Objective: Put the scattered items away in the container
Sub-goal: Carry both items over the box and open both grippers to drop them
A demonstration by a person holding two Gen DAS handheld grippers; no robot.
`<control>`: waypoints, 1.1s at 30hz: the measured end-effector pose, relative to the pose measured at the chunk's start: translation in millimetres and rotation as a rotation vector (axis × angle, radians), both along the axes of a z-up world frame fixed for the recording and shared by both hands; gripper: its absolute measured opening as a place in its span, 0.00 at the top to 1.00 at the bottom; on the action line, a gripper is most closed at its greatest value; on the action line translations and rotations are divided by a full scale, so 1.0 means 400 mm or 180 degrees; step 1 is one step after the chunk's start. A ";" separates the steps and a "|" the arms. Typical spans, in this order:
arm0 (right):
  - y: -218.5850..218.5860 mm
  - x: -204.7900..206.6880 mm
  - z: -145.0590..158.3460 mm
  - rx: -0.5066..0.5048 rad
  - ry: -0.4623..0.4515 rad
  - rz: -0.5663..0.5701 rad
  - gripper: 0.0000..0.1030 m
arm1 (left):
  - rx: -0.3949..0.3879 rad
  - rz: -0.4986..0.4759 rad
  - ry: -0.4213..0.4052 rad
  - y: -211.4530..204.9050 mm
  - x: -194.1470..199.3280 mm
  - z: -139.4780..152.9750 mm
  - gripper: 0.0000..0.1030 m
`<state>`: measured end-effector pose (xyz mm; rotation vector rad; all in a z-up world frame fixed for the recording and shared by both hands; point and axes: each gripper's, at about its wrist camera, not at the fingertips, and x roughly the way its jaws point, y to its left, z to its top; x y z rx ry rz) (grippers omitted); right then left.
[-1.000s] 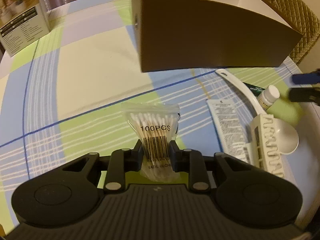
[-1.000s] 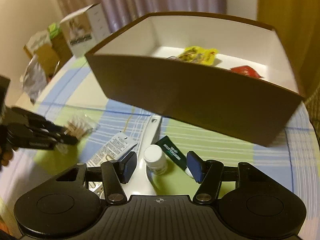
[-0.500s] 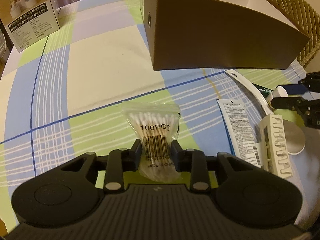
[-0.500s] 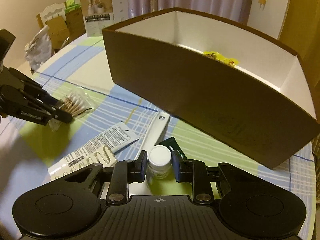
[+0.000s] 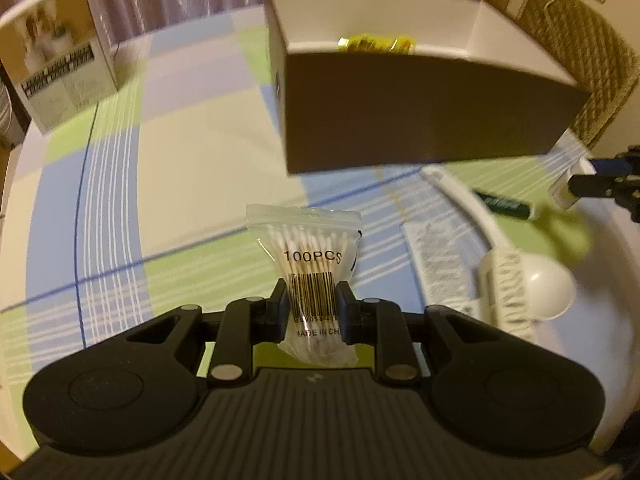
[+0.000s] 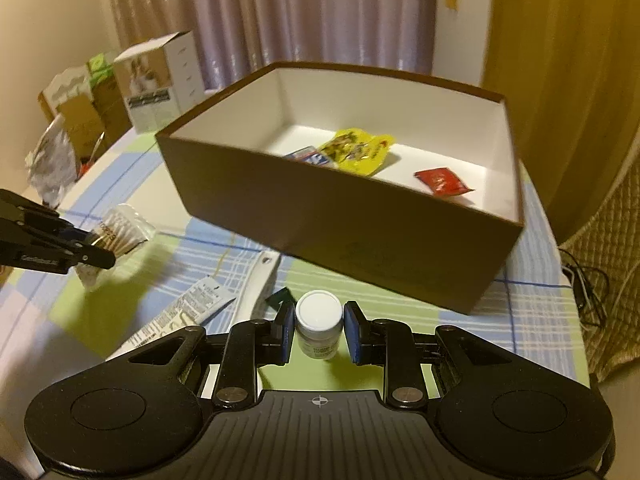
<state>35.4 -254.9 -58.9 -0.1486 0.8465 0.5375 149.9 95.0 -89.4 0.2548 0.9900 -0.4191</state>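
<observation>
The left gripper is closing on the cotton-swab bag — the right gripper pinches a white-capped bottle before the brown box.

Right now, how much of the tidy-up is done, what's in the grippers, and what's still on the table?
Done: a yellow packet, a red packet and a blue-and-white item lie in the brown box.
In hand: the left gripper, jaws closing, holds the cotton swab bag; the right gripper holds the white-capped bottle.
Left: white scoop, green tube, paper sachet.
</observation>
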 end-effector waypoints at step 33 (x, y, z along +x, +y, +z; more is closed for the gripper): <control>-0.115 0.259 0.187 0.0304 -0.0284 -0.0137 0.72 | -0.0212 -0.0497 -0.0610 -0.186 0.217 0.253 0.81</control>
